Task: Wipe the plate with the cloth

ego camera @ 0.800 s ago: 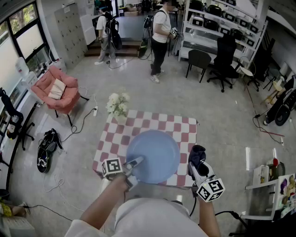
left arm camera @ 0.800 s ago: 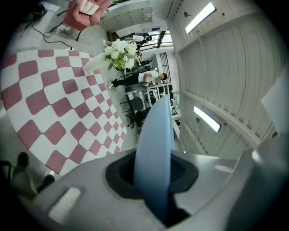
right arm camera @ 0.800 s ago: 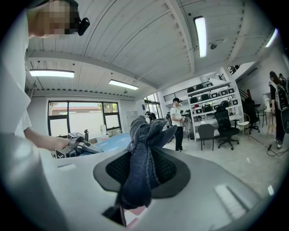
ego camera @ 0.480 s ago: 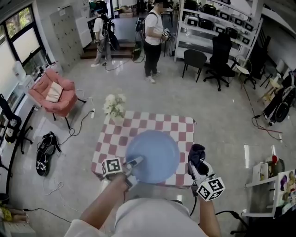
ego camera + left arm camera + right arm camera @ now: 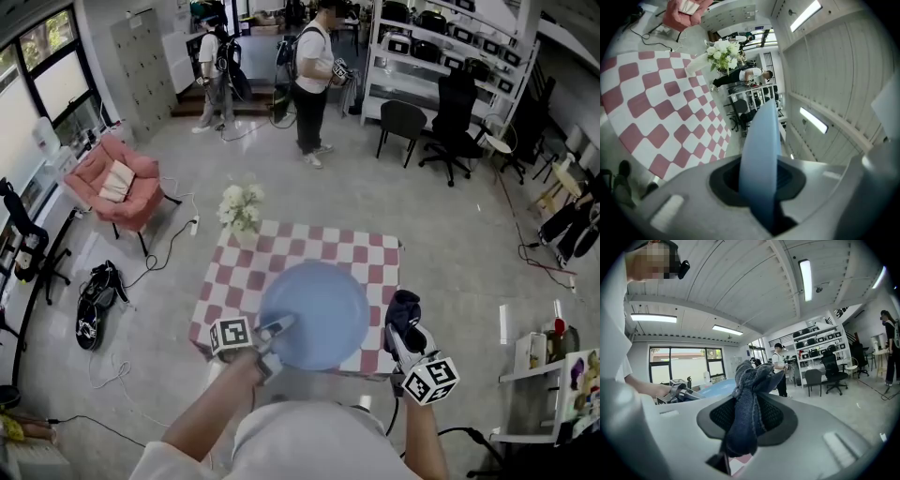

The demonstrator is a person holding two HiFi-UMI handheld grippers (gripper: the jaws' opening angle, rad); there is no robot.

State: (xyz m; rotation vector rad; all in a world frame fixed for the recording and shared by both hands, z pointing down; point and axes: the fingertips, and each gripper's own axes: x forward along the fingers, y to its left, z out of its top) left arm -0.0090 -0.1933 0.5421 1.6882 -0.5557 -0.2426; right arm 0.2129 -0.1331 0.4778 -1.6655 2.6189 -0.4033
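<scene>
At the desk's [image 5: 239, 272] near edge, the left gripper [image 5: 275, 329] had its jaws clenched on the near-left rim of the plate [image 5: 319, 309]. Left gripper view agreed: the pale blue plate [image 5: 761, 150] ran edge-on straight between the jaws, and the left gripper [image 5: 759, 187] bit on the rim only. The desk [image 5: 651, 93], under a red-and-white check cover [image 5: 628, 101], showed off to one side of the plate. Couldn't tell whether the plate touched the desk. From the head view the plate sat over the near-middle of the check cover.

The right gripper [image 5: 404, 330] was just beside the plate's right rim, not touching it, off the desk's near-right corner. Its jaws grasped the cloth [image 5: 401, 307], which was dark blue and bunched. In the right gripper view the cloth [image 5: 749, 394] was pinched between the jaws of the right gripper [image 5: 747, 420]. A wad stuck out past the tips and a tail hung back toward the camera. The plate [image 5: 715, 387] showed low at left there, apart from the cloth.

White flowers [image 5: 240, 208] stood at the desk's far-left corner. A pink armchair [image 5: 117, 178] was on the floor further left. Two people [image 5: 314, 75] stood far back, near shelves [image 5: 450, 47] with black chairs [image 5: 431, 117] in front.
</scene>
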